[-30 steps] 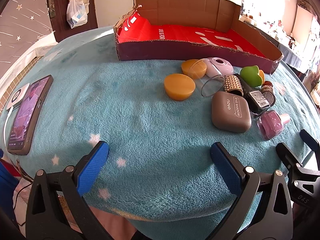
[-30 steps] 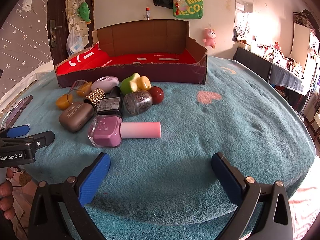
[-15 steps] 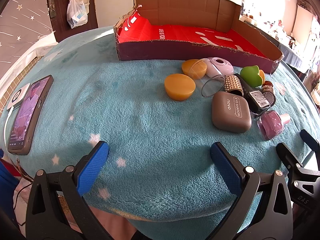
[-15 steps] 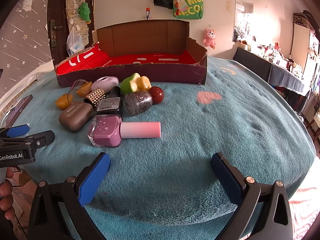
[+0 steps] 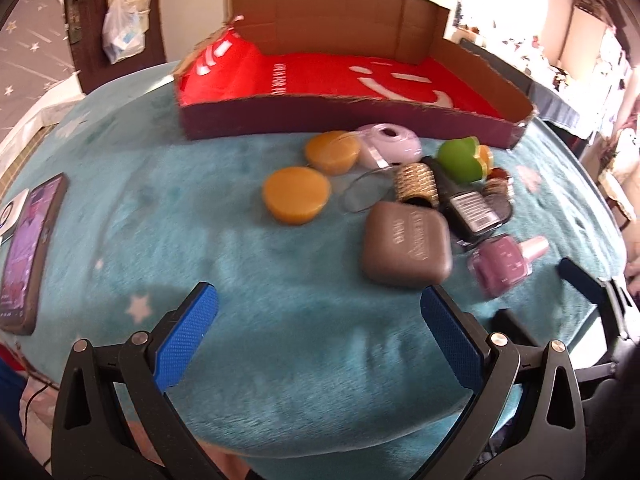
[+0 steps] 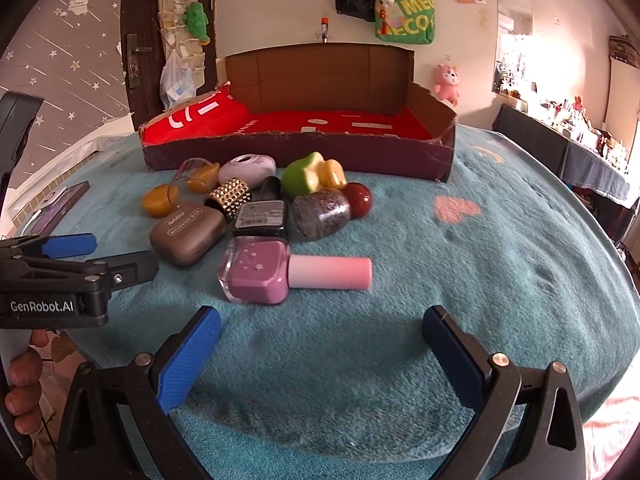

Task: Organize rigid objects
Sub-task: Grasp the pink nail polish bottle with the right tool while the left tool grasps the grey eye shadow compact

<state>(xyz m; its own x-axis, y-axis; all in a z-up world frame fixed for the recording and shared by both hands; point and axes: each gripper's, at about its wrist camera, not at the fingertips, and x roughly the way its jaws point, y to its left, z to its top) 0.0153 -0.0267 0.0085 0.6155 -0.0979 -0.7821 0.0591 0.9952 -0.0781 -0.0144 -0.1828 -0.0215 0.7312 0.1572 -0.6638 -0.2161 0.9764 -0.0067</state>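
A cluster of small rigid objects lies on the teal blanket in front of a cardboard box with a red lining (image 5: 344, 72) (image 6: 328, 120). Among them are a grey-brown eyeshadow case (image 5: 406, 250) (image 6: 188, 232), a purple nail polish bottle with a pink cap (image 5: 504, 266) (image 6: 292, 272), two orange discs (image 5: 296, 194), a lilac round case (image 6: 247, 168), a green and yellow toy (image 6: 308, 174) and a dark jar (image 6: 320, 212). My left gripper (image 5: 318, 340) is open, just short of the eyeshadow case. My right gripper (image 6: 320, 356) is open, just short of the nail polish bottle.
A phone (image 5: 30, 248) lies at the blanket's left edge. The blanket's right half (image 6: 500, 232) holds no objects. A door (image 6: 160, 32) and hanging bags (image 6: 384, 0) are on the far wall. A hand (image 6: 24, 384) grips the left tool.
The left gripper has moved forward and a little right toward the cluster, so its view is blurred. The right gripper has crept slightly closer to the nail polish bottle.
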